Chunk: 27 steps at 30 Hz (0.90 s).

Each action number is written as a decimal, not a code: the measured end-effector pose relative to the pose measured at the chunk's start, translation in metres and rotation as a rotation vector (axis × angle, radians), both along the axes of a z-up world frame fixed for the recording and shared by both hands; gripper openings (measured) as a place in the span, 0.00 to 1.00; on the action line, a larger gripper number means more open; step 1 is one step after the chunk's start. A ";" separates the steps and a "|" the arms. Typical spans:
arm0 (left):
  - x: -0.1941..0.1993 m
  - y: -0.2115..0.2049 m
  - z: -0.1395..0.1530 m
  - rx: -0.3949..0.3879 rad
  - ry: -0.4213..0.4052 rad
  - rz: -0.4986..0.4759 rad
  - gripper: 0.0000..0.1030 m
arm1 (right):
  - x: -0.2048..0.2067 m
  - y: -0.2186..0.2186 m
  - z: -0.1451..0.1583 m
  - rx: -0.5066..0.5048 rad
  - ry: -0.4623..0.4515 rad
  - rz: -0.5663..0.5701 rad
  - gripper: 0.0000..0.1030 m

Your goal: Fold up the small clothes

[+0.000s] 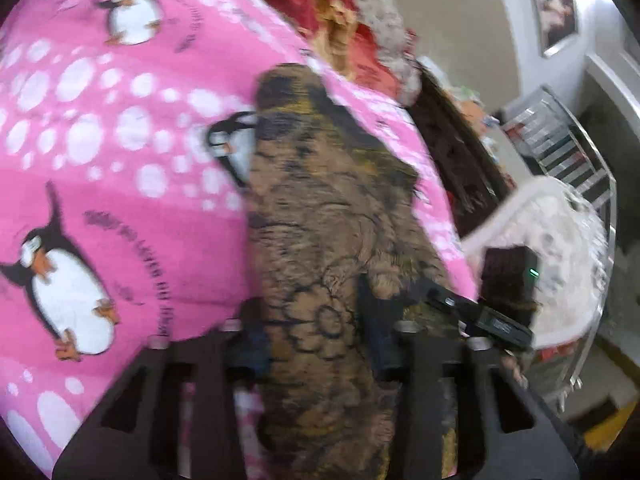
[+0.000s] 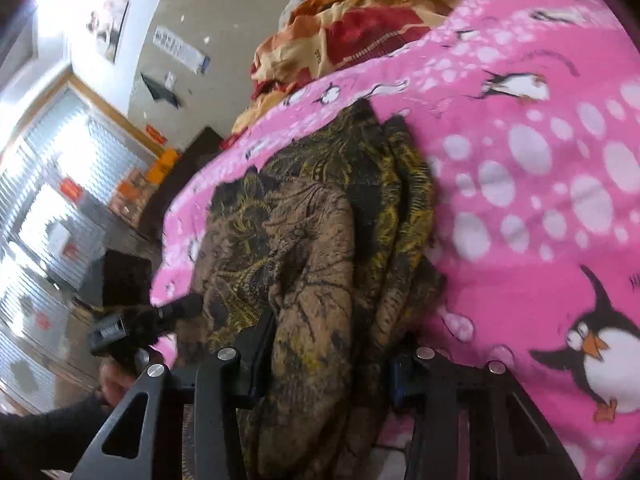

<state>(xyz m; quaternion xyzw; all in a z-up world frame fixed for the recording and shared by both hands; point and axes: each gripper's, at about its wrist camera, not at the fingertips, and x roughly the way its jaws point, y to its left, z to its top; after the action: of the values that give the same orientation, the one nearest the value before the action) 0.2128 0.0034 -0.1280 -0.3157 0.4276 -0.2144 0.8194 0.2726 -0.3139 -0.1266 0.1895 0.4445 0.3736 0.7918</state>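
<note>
Brown-and-black patterned cloth garment (image 1: 320, 240) lies on the pink penguin-print blanket (image 1: 100, 140) of a bed; long axis runs from bottom centre of frame up toward upper centre in both wrist views.

Left hand-held gripper (image 1: 316, 344): the garment's near end passes between the two fingers at bottom centre. Fingers sit close against the fabric on both sides, so it reads as pinching the cloth; motion blur hides the contact line itself.

Right hand-held gripper (image 2: 332, 360): same layout. A bunched, folded part of the garment (image 2: 320, 240) fills the gap between the fingers at bottom centre; judged as clamped on cloth.

Key relation: both units hold the near end, side by side. Right unit shows at lower right of the left view (image 1: 480, 316); left unit shows at lower left of the right view (image 2: 132, 324). The garment's far end lies straight ahead of both, toward the crumpled red-and-yellow fabric (image 2: 340, 28) at frame top.

Judgement: neither arm is clearly nearer, as both are at the same end. Next fold prob. carries the near end forward along the long axis. Layers look thick and may slip.
</note>
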 end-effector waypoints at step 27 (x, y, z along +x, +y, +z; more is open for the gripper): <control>-0.056 0.122 0.027 0.286 -0.004 0.177 0.37 | -0.023 0.130 0.011 0.063 0.195 -0.028 0.27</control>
<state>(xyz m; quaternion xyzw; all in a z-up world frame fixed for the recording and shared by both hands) 0.1573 0.1257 -0.1010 -0.2321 0.4228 -0.0789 0.8724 0.2491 -0.1838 -0.1157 0.2560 0.5049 0.3560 0.7435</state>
